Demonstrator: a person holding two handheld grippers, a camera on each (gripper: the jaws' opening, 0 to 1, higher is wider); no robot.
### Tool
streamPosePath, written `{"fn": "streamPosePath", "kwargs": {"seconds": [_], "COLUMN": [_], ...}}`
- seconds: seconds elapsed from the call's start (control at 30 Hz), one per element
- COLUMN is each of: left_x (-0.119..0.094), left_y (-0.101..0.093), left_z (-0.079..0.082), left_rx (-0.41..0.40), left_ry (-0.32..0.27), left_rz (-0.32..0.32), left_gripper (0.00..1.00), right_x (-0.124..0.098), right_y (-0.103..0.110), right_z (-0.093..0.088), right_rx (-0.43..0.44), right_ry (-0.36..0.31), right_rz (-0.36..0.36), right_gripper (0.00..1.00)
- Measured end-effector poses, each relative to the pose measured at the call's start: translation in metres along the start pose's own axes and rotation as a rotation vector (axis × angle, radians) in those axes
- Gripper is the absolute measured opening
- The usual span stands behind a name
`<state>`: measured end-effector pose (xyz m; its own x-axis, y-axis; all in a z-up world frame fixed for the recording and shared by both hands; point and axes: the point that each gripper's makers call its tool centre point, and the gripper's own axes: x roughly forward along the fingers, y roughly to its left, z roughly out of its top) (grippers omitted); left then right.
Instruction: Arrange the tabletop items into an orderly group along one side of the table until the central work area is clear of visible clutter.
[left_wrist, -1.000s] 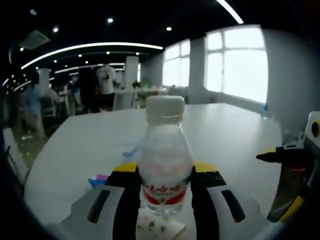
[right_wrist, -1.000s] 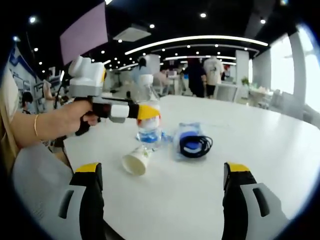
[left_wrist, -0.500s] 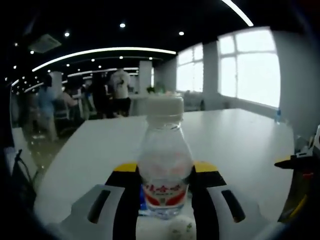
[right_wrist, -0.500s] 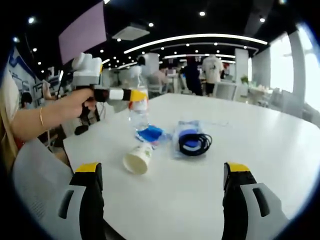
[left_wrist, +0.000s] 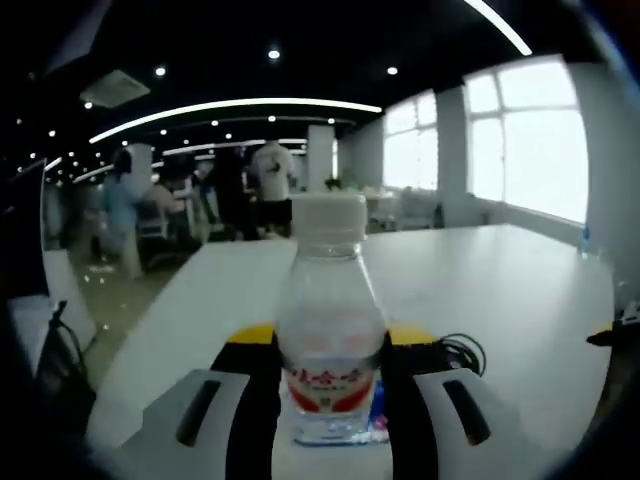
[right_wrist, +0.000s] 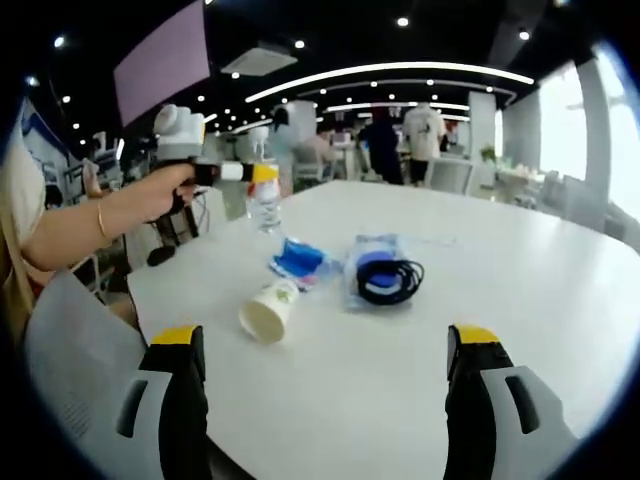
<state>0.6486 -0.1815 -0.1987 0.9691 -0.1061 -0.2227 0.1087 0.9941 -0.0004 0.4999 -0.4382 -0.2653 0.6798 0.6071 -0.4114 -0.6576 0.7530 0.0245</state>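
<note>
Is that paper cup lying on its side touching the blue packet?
Apart. The right gripper view shows bare white table between the paper cup and the blue packet.

Left tool (left_wrist: 331, 365) grips upright water bottle (left_wrist: 330, 330) above white table (left_wrist: 500, 290).

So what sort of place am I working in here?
Probably an open-plan office: a long white table, strip lights on a dark ceiling, large windows, and people at desks behind.
</note>
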Motion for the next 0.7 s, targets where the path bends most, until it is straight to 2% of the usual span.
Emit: {"fn": "streamPosePath", "kwargs": {"seconds": [0.23, 0.7], "left_x": [0.015, 0.041], "left_y": [0.028, 0.078], "left_z": [0.003, -0.008], "left_rx": [-0.009, -0.014], "left_ry": [0.002, 0.014], "left_rz": [0.040, 0.083], "left_gripper": [0.35, 0.35], "right_x": [0.002, 0.003], "right_y": [0.000, -0.004], "right_z": [-0.005, -0.018], "right_rx": [0.006, 0.019], "right_ry": [0.023, 0.076], "right_rz": [0.000, -0.028], "right_gripper": [0.99, 0.99]}}
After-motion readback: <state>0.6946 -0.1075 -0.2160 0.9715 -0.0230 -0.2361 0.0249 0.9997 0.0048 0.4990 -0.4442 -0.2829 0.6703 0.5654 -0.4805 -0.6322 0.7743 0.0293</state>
